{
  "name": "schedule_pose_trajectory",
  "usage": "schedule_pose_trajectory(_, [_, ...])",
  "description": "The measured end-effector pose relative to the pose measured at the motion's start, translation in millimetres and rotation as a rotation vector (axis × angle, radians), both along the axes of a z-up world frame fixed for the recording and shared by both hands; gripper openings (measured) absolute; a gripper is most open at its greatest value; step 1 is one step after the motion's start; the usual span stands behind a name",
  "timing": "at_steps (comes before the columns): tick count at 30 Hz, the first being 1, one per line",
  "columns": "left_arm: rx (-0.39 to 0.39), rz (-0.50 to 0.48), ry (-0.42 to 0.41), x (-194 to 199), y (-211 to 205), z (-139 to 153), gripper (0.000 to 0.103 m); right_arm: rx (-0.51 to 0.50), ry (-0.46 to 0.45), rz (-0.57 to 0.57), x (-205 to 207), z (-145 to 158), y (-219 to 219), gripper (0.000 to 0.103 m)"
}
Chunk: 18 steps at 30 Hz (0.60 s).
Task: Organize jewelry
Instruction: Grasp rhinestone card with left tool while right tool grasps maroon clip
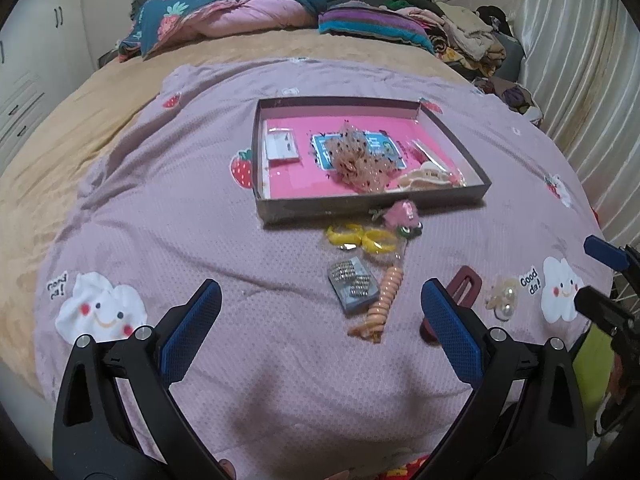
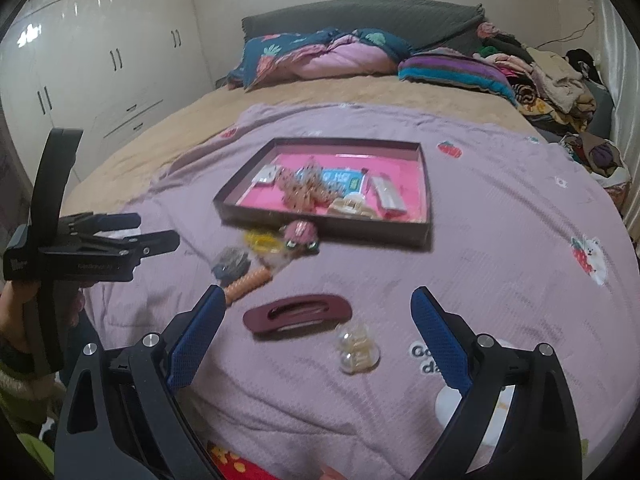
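We held our left gripper [image 1: 320, 312] and right gripper [image 2: 316, 320] low over the blanket [image 1: 200, 240], jaws spread and empty; loose hair clips [image 2: 298, 314] lay just before the tray [image 1: 368, 204].

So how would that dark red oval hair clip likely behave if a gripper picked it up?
The dark red hair clip looks like rigid plastic, so probably stiff and light. It lies flat on the soft blanket, unlikely to roll. Its smooth shell may slip between the pads.
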<state>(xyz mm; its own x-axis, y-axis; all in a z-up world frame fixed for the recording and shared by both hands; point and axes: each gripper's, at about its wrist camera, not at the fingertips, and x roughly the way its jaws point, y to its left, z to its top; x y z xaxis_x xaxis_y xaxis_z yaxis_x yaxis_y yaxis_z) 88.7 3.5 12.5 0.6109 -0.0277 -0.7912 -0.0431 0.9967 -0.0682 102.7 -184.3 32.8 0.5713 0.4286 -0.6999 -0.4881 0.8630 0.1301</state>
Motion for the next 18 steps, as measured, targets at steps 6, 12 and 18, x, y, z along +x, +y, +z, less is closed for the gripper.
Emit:
schedule_pose_trajectory(6, [-0.018, -0.007, 0.038, -1, -1, -16, 0.093, -0.013, 0.03, 0.033, -8, -11, 8, 0.093])
schedule_pose_trajectory(12, [-0.075, -0.025, 0.103, 5, -3, -39, 0.09, -0.027, 0.067, 0.072, -12, -25, 22, 0.093])
schedule_pose_trajectory(18, [-0.107, -0.046, 0.141, 21, -11, -55, 0.069, -0.04, 0.121, 0.1, -15, -47, 36, 0.093])
